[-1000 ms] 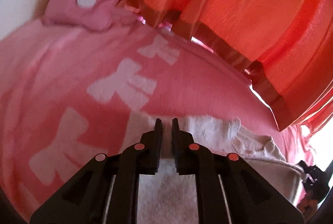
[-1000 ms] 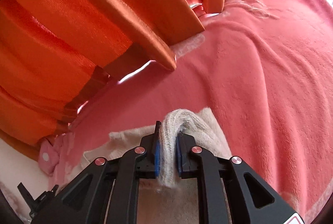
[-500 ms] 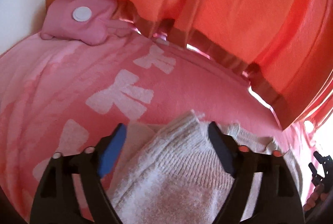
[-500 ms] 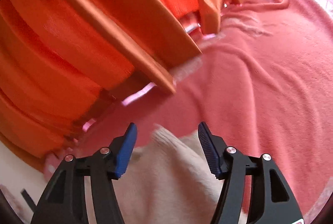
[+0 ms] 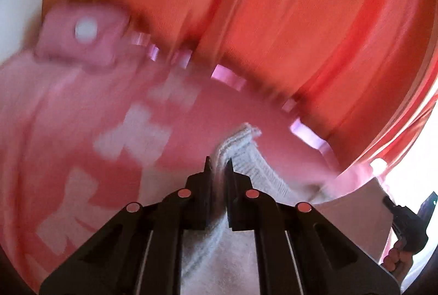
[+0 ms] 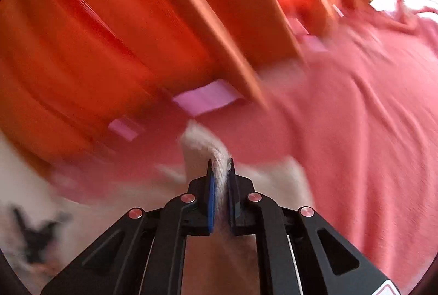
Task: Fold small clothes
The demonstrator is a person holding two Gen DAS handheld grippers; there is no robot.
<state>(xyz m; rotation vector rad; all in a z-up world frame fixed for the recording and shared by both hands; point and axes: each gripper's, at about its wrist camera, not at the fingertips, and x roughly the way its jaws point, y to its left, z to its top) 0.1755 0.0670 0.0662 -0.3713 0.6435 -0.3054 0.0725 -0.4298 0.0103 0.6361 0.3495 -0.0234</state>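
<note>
A small cream knitted garment (image 5: 254, 166) lies on a pink blanket (image 5: 68, 108) with pale bow shapes. My left gripper (image 5: 218, 165) is shut on a ribbed edge of the garment, which bunches up between the fingers. In the right wrist view my right gripper (image 6: 220, 162) is shut on another fold of the same cream garment (image 6: 202, 147), which rises above the fingertips. Both views are motion-blurred. The right gripper also shows at the left wrist view's right edge (image 5: 405, 221).
Orange curtains (image 5: 273, 7) hang close behind the blanket, also in the right wrist view (image 6: 123, 21). A pink pouch with a white round spot (image 5: 84, 34) lies at the blanket's far left. The pink blanket stretches away to the right (image 6: 369, 117).
Both grippers were shut a second ago, opened wide over the garment half a second ago, and are now shut on its cloth again. Both views have shifted and are blurred.
</note>
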